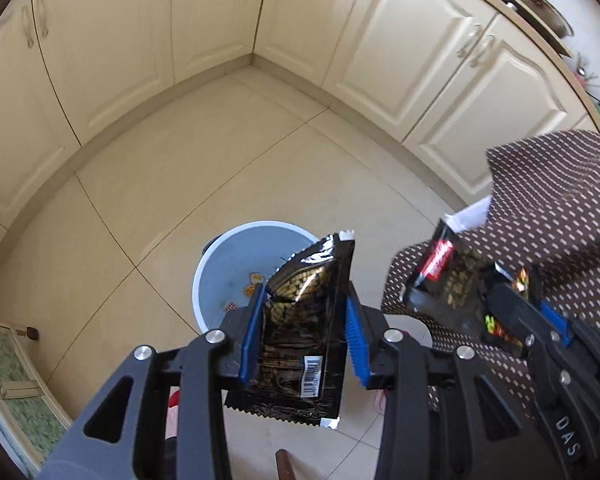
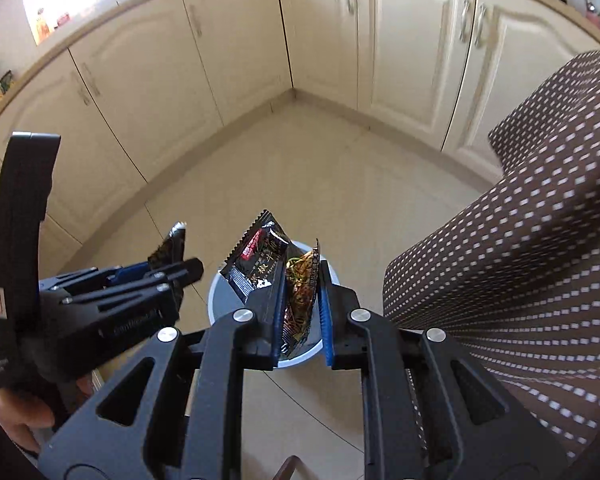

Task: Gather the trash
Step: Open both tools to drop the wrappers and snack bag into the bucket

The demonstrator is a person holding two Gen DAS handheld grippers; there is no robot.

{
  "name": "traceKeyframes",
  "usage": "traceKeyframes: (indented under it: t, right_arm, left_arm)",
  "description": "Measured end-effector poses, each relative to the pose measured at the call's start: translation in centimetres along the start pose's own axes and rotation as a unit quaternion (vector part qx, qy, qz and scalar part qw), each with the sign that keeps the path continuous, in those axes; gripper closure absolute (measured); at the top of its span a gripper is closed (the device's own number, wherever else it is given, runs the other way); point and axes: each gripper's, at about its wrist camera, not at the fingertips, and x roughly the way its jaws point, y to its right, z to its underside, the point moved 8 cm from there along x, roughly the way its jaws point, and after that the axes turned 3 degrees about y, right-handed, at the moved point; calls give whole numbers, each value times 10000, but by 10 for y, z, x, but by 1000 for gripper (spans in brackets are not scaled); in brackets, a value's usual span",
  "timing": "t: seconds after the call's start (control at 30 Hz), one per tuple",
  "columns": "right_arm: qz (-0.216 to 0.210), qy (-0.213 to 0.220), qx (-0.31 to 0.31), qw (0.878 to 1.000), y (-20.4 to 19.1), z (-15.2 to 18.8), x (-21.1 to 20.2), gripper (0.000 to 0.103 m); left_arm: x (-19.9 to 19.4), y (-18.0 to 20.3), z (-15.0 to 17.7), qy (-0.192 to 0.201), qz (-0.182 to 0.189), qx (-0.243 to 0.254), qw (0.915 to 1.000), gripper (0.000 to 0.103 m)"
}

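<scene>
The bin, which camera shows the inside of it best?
Left wrist view: the bin shows its rim and scraps at the bottom. In the right wrist view the bin is mostly hidden behind the right gripper and its wrapper.

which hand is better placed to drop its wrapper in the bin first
Right, probably. In the right wrist view the right gripper holds its black wrapper directly above the pale blue bin. In the left wrist view the left gripper's black packet covers only the bin's near right edge, so it may need shifting.
</scene>
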Motion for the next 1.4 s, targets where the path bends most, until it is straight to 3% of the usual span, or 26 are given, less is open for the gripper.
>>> traceKeyframes:
  t: [0.13, 0.3, 1.0, 1.4]
  right_arm:
    - [45, -142, 40, 9999, 4, 2, 26, 88]
    - [58, -296, 78, 9995, 2, 10, 48, 88]
    - [-90, -349, 0, 9994, -18, -1, 84, 86]
    - [-140, -213, -90, 9996, -34, -11, 87, 85]
  left_arm:
    - [19, -10, -1, 36, 135, -243, 9996, 53]
    - [28, -18, 1, -10, 75, -312, 9995, 46]
    - [32, -47, 7, -112, -169, -550, 9983, 43]
    - [21, -55, 1, 104, -466, -413, 9980, 39]
